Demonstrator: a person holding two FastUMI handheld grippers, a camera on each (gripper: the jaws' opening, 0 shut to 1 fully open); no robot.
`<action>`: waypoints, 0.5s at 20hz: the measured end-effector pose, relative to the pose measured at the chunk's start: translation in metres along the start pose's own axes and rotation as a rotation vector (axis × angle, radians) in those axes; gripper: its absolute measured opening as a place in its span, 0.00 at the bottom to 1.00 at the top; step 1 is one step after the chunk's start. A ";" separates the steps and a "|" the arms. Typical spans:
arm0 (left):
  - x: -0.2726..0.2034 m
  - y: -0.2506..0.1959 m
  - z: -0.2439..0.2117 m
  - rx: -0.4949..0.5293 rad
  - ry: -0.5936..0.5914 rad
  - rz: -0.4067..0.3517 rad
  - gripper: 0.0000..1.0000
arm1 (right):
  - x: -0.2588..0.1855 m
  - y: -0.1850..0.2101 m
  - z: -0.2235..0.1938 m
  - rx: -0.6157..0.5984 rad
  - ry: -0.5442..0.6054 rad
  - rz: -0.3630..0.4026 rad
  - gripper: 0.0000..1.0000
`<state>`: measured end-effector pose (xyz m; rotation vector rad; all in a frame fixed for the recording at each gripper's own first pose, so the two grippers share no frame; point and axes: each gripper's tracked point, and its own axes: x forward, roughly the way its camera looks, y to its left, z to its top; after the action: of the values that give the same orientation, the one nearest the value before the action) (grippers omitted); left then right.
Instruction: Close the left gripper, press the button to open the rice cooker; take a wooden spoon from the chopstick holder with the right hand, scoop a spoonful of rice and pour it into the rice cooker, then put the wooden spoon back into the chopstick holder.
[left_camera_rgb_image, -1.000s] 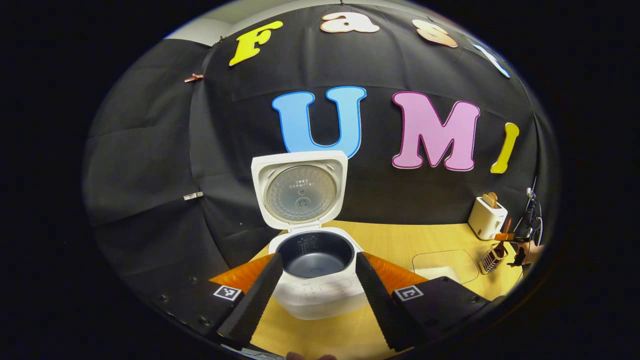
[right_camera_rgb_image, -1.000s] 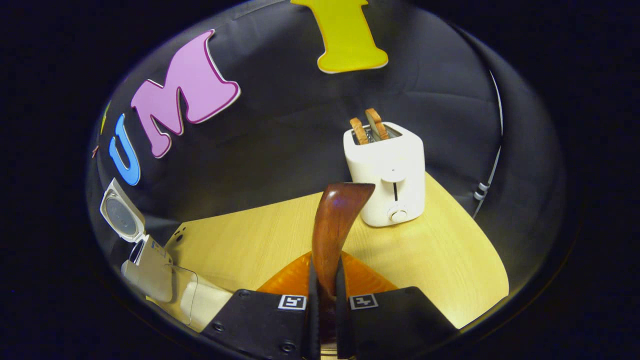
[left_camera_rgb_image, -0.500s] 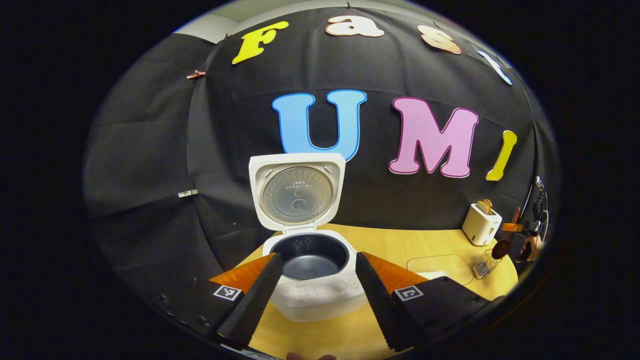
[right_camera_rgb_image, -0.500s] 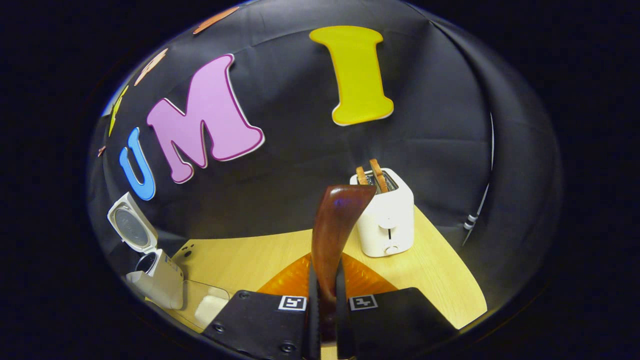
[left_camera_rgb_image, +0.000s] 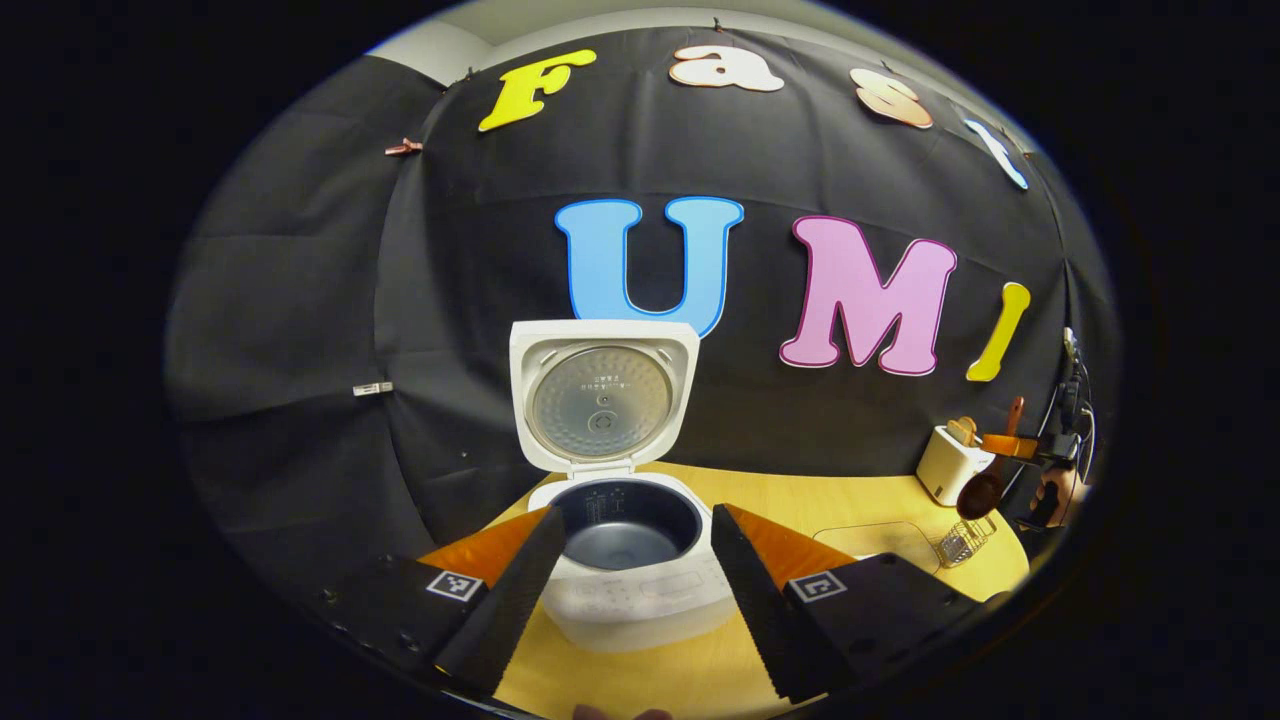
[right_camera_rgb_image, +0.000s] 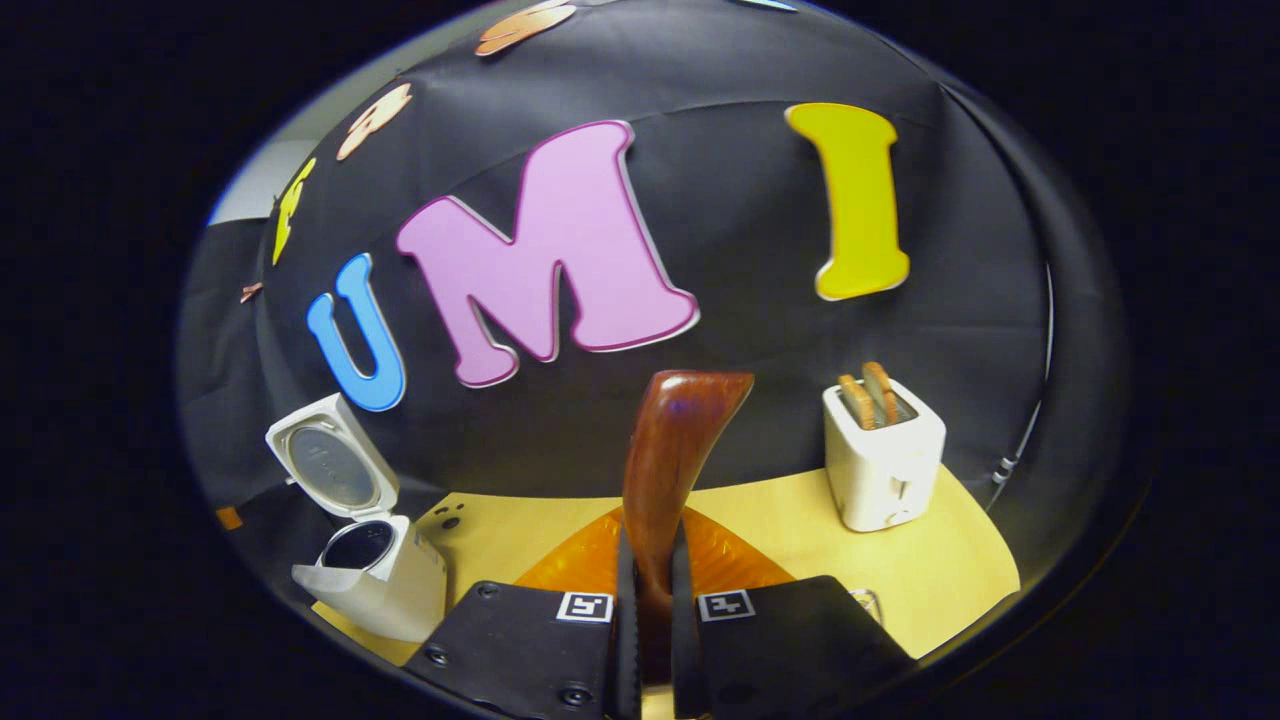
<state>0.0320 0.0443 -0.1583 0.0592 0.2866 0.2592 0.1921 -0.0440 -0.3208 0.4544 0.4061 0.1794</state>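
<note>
The glossy reddish-brown wooden spoon (right_camera_rgb_image: 668, 470) stands pinched in the right claw (right_camera_rgb_image: 652, 640), above the pale wood counter (right_camera_rgb_image: 780, 530). The left claw (left_camera_rgb_image: 625, 600) gapes wide before the white rice cooker (left_camera_rgb_image: 620, 520), whose lid is raised.

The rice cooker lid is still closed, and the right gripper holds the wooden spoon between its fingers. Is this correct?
Not quite. The rice cooker lid stands open, as the left gripper view shows, with the dark inner pot exposed. The rest holds: the right gripper is shut on the wooden spoon.
</note>
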 end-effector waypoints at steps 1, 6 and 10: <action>0.000 0.002 0.001 0.007 -0.002 -0.004 0.95 | 0.003 0.014 -0.007 -0.026 0.009 0.008 0.16; 0.003 0.006 -0.001 0.047 -0.005 -0.036 0.95 | 0.022 0.064 -0.061 -0.164 0.089 0.029 0.17; 0.005 0.009 -0.002 0.063 -0.007 -0.071 0.95 | 0.036 0.067 -0.097 -0.244 0.128 -0.032 0.16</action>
<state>0.0335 0.0544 -0.1605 0.1121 0.2893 0.1791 0.1783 0.0623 -0.3820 0.1962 0.5098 0.2248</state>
